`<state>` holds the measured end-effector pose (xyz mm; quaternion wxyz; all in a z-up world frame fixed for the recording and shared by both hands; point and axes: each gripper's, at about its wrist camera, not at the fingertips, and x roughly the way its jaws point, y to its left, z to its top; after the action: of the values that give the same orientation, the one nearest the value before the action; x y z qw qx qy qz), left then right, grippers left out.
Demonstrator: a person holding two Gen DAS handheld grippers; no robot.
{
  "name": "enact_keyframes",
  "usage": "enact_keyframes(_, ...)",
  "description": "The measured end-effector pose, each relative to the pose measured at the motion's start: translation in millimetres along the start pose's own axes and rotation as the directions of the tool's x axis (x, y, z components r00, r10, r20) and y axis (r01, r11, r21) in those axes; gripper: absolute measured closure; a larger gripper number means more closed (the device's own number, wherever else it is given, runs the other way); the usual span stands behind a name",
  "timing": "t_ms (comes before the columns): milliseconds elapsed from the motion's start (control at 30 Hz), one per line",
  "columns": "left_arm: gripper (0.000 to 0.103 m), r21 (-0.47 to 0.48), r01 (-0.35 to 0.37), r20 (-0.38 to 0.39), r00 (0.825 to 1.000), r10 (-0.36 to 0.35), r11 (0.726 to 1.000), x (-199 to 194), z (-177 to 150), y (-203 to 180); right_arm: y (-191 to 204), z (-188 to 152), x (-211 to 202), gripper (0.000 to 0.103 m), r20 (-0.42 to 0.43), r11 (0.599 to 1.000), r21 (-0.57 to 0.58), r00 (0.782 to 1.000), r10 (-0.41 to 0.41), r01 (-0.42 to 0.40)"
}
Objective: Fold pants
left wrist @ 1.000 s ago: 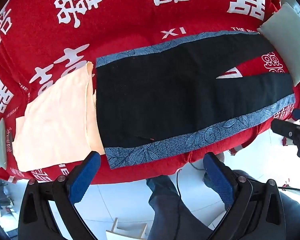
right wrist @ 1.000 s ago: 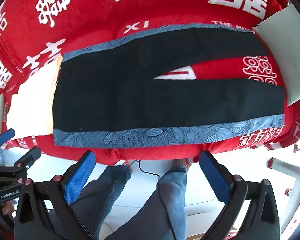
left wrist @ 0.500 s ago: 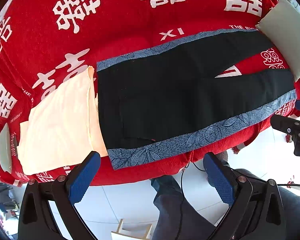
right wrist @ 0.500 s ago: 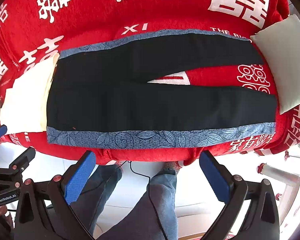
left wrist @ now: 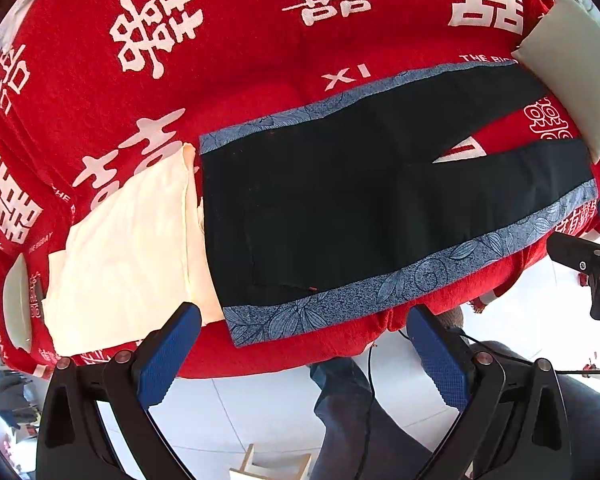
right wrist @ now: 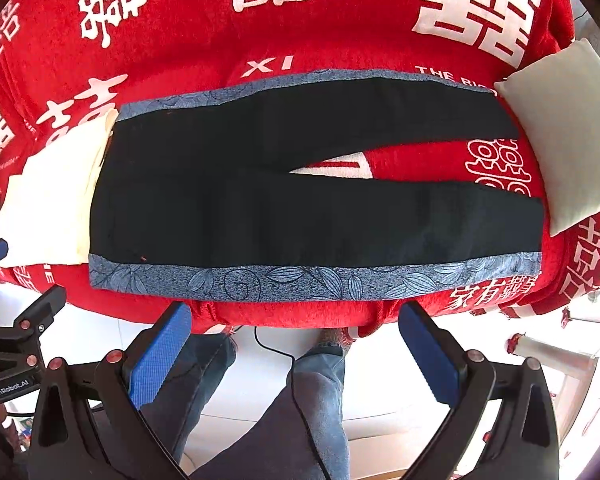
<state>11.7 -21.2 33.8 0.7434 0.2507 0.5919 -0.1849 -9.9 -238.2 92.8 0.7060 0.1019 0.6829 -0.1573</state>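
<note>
Both claws, left [left wrist: 304, 330] and right [right wrist: 296, 326], hang open, empty.
You've drifted closer; the pants [right wrist: 300, 200] ahead lie flat, unfolded.

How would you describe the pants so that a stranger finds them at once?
Look at the red cover with white characters. The pants lie flat across it, between a cream folded cloth and a pale cushion. Only they are black, with a blue leaf-patterned stripe along each outer edge.
</note>
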Motion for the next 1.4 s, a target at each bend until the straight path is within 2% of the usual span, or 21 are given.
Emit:
enact_keyframes(667,0.000,-0.012,-0.014,0.004,1.000,0.014,1.000,-1,4,2,-3,4,5,0.000,-0.014,1.000,0.012,1.000,-0.003,0.003)
enact_keyframes(1400,0.000,-0.035,-0.046,0.002,0.999,0.046,0.998,-3,7,-1,-11,6,9,0.000,-0.014,0.999,0.021,0.999,0.036,-0.035)
